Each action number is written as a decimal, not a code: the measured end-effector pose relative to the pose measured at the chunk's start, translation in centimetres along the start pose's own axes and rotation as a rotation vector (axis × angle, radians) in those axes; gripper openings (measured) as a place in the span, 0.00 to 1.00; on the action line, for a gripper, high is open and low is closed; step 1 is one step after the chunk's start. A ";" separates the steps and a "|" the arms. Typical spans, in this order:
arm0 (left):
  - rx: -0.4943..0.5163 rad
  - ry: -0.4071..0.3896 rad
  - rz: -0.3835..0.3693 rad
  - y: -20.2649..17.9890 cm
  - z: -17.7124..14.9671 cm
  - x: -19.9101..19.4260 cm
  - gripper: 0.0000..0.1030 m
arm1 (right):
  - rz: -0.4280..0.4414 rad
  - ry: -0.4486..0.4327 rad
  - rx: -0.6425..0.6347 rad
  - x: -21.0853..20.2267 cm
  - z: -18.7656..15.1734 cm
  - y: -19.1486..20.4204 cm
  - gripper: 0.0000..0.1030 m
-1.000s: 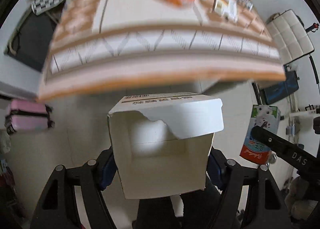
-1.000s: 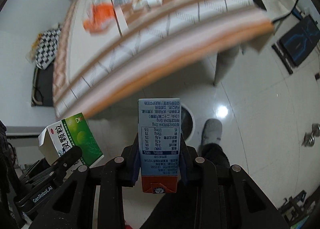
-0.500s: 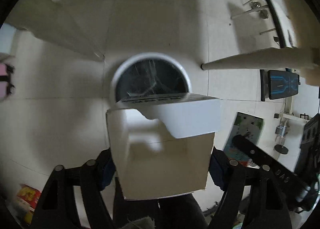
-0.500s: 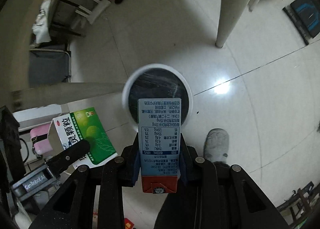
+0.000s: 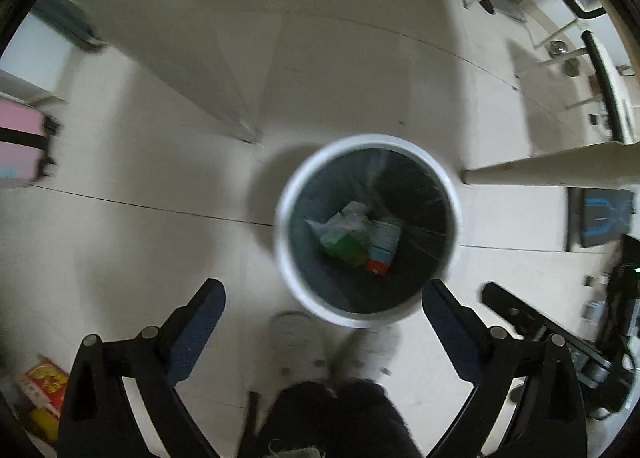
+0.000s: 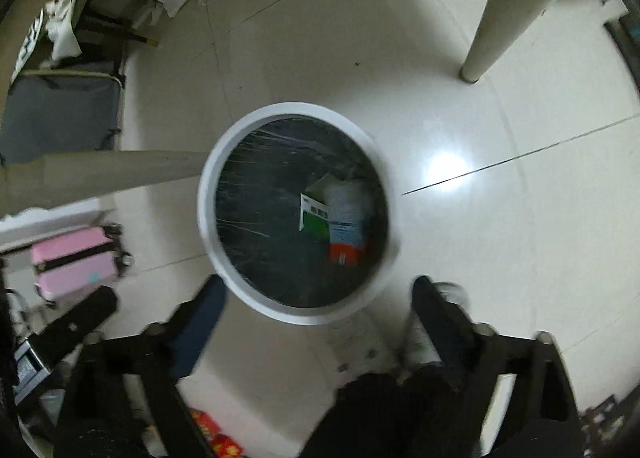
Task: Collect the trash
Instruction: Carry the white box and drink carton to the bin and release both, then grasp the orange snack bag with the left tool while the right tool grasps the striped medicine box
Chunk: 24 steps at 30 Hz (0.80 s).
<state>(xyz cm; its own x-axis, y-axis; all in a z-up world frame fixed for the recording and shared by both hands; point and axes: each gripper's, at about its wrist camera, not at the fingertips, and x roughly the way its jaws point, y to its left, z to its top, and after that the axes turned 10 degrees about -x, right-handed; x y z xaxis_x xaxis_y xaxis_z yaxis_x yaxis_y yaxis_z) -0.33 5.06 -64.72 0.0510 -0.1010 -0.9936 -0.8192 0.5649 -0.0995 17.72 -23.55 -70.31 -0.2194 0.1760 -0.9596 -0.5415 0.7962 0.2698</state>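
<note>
Left wrist view, L to R:
- Pink case (image 5: 20,146), 9 o'clock edge, on floor (image 5: 160,162).
- Red/yellow pack (image 5: 44,382), 8 o'clock, on floor.
- Left gripper (image 5: 322,306), 6 o'clock, pointing down; jaws opening, fingers (image 5: 196,330) spread wide, nothing betw. them.
- Shoes (image 5: 296,342), 6 o'clock, just below bin; dark trouser legs under them.
- Bin (image 5: 280,218), round, white rim, dark liner, just R of centre. Inside: green box (image 5: 344,242) and blue/red carton (image 5: 384,246), touching, lying on bin bottom w/ pale crumpled bits.
- Table leg (image 5: 552,170), 3 o'clock, foot near bin rim.
- Part of the other gripper, 4 o'clock.

Right wrist view, L to R:
- Grey cot (image 6: 60,114), 10 o'clock.
- Pink case (image 6: 72,262), 8 o'clock.
- Right gripper (image 6: 320,298), 6 o'clock, blurred; jaws opening, fingers (image 6: 200,322) wide apart, nothing betw. them.
- Bin (image 6: 208,218), centre. Green box (image 6: 316,218) and carton (image 6: 346,238) inside, toward 4 o'clock of bin, side by side, touching.
- Table leg (image 6: 504,10), 1 o'clock, apart from bin.
</note>
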 end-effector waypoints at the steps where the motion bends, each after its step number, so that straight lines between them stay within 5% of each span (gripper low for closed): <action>1: 0.005 0.000 0.013 0.0 -0.4 -0.6 0.98 | -0.037 -0.005 -0.019 -0.6 -0.2 0.3 0.95; 10: 0.063 -0.016 0.088 -0.7 -3.3 -6.5 0.98 | -0.220 -0.021 -0.124 -7.9 -1.8 3.1 0.95; 24: 0.069 -0.039 0.058 -0.5 -6.8 -20.1 0.98 | -0.224 -0.056 -0.197 -24.7 -6.1 9.7 0.95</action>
<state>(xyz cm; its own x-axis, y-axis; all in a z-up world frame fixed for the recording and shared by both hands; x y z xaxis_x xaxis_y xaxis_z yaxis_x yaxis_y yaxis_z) -4.83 1.25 -44.37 0.0284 -0.0353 -0.9990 -0.7798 0.6244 -0.0443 12.95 -23.72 -43.48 -0.0345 0.0441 -0.9984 -0.7198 0.6920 0.0555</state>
